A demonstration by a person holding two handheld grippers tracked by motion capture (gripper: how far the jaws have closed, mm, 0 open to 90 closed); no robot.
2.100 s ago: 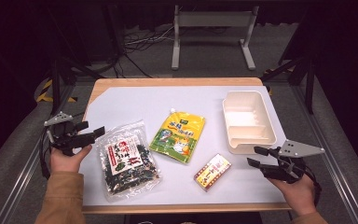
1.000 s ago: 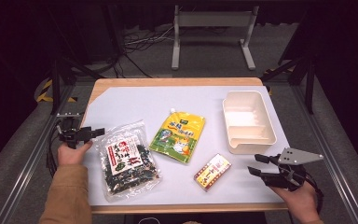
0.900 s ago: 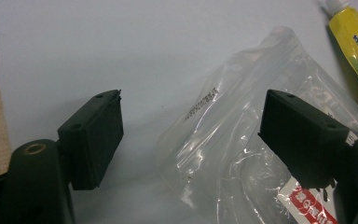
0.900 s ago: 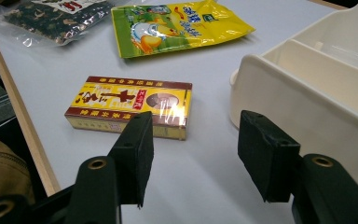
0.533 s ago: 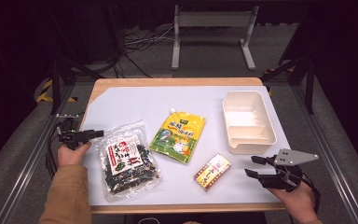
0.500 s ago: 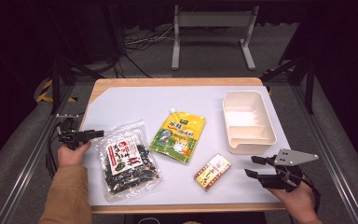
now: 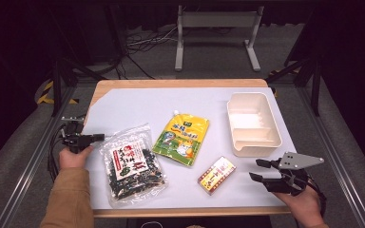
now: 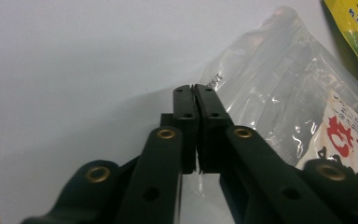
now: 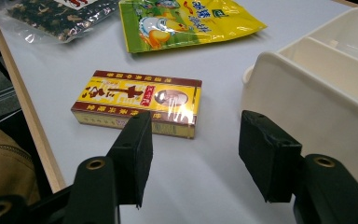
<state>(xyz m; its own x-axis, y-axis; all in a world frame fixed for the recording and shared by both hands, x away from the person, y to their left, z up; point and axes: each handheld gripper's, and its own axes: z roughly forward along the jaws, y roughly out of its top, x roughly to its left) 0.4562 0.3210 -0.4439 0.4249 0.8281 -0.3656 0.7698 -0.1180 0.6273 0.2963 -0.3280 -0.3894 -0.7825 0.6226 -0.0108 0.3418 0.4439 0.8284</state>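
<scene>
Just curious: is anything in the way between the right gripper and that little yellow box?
Nothing visible: only bare table lies between the open right gripper and the yellow box. The white tray stands beside, not across.

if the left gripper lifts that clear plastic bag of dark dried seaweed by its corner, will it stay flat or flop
The clear plastic bag of dark dried seaweed will probably flop: its film is thin and wrinkled, and the loose contents would likely slide to the low end. It looks light for its size. The left gripper has just been closing and is shut at the bag's edge; whether film is pinched is unclear, and glossy film may slip.
</scene>
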